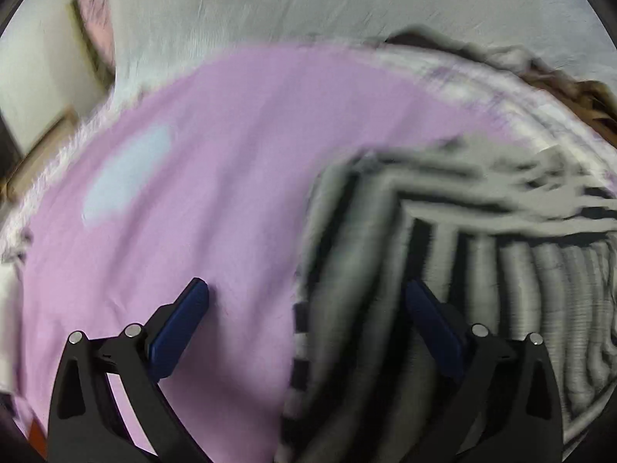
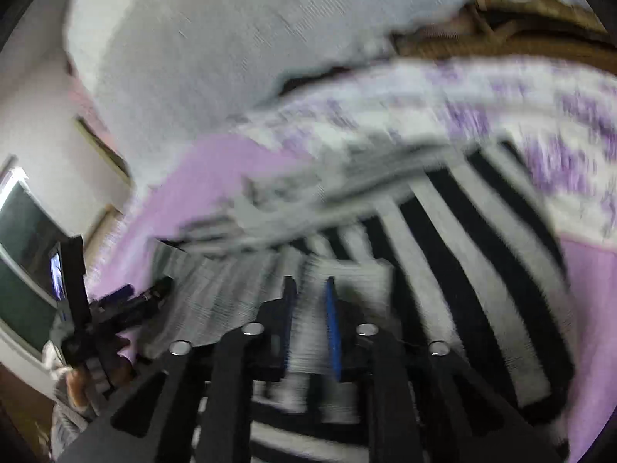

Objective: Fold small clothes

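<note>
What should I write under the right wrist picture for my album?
Right gripper pinching a black-and-white striped garment on a lilac sheet.

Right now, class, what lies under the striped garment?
The striped garment lies on a lilac sheet, which shows bare to its left. Whatever sits beneath the garment's middle is covered. The right gripper has its jaws shut on a fold of it.

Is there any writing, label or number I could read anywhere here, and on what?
None can be read.
Striped garment: only black and grey bands, no tag or print in view.
Purple sheet: plain, with a pale blurred patch, no letters.
Small lit screen on the left gripper: too small and blurred to read.
</note>
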`<action>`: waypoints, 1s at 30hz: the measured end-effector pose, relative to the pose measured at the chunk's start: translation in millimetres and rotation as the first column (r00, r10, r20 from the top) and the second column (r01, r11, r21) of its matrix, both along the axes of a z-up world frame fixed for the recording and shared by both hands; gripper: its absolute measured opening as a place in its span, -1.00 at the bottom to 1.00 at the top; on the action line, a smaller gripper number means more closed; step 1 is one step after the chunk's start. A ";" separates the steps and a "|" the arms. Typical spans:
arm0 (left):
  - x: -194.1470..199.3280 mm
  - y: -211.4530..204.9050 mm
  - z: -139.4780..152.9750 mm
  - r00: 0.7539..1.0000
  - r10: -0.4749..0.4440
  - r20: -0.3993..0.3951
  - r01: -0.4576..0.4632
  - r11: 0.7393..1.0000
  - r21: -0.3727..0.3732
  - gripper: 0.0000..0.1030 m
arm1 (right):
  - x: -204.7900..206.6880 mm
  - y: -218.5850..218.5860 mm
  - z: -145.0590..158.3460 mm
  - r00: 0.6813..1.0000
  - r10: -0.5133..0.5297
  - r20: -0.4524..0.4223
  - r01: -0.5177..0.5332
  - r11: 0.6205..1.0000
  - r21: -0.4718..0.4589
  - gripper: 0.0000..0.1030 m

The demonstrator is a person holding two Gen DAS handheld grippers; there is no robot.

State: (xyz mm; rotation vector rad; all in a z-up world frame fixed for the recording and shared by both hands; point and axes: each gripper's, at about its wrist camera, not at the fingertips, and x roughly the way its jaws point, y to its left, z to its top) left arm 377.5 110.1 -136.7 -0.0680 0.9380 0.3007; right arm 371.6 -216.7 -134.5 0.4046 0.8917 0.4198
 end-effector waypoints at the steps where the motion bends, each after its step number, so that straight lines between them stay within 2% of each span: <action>1: -1.4 6.2 4.6 1.000 0.011 0.019 -0.010 0.999 -0.037 0.92 | 1.4 -6.8 -1.8 1.000 -0.013 -0.016 0.013 0.999 0.043 -0.89; 3: -2.1 8.8 5.8 0.999 0.027 0.028 -0.026 0.999 -0.033 0.92 | 0.7 -9.5 -1.3 1.000 -0.013 -0.015 0.014 0.998 0.064 -0.89; 5: -4.0 7.4 6.3 0.999 0.023 0.036 -0.022 0.999 -0.023 0.92 | -5.9 -6.8 2.8 1.000 -0.017 0.020 0.016 0.999 0.040 -0.83; 8: -29.2 11.6 23.0 0.992 0.011 0.124 -0.006 0.999 -0.045 0.92 | -32.6 -6.2 24.8 0.990 -0.014 0.143 0.014 1.000 -0.004 -0.56; 9: -39.2 13.8 29.1 0.989 -0.004 0.151 0.015 0.997 -0.071 0.92 | -34.6 -4.8 29.1 0.987 0.000 0.161 0.001 1.000 -0.006 -0.38; 10: -44.5 15.0 32.5 0.987 -0.018 0.161 0.032 0.996 -0.085 0.92 | -41.3 -1.4 34.4 0.983 0.032 0.182 -0.029 0.999 -0.022 -0.24; 12: -51.5 11.0 30.5 0.991 -0.051 0.125 0.059 0.996 -0.065 0.92 | -41.4 11.0 33.5 0.982 0.072 0.173 -0.057 0.994 -0.088 -0.08; 13: -50.1 8.5 23.7 0.995 -0.056 0.087 0.059 0.997 -0.039 0.92 | -36.4 19.6 23.7 0.989 0.081 0.125 -0.062 0.987 -0.149 -0.06; 15: -42.1 6.0 3.4 0.999 -0.051 -0.002 0.051 0.999 -0.003 0.92 | -28.9 25.4 9.5 0.993 0.087 0.076 -0.074 0.983 -0.168 -0.06; 19: -44.6 2.6 7.2 0.999 -0.049 0.019 0.048 0.999 0.021 0.92 | -33.6 24.9 12.6 0.991 0.085 0.102 -0.067 0.983 -0.170 -0.06; 25: -78.8 20.7 19.6 0.998 -0.024 0.063 0.029 0.996 -0.087 0.92 | -57.3 -8.8 25.3 0.988 0.015 0.155 -0.006 0.998 -0.056 -0.04; 30: -119.3 29.4 21.8 0.996 -0.032 0.083 0.043 0.990 -0.133 0.92 | -77.4 -21.6 22.2 0.992 -0.008 0.125 0.015 0.999 -0.051 -0.03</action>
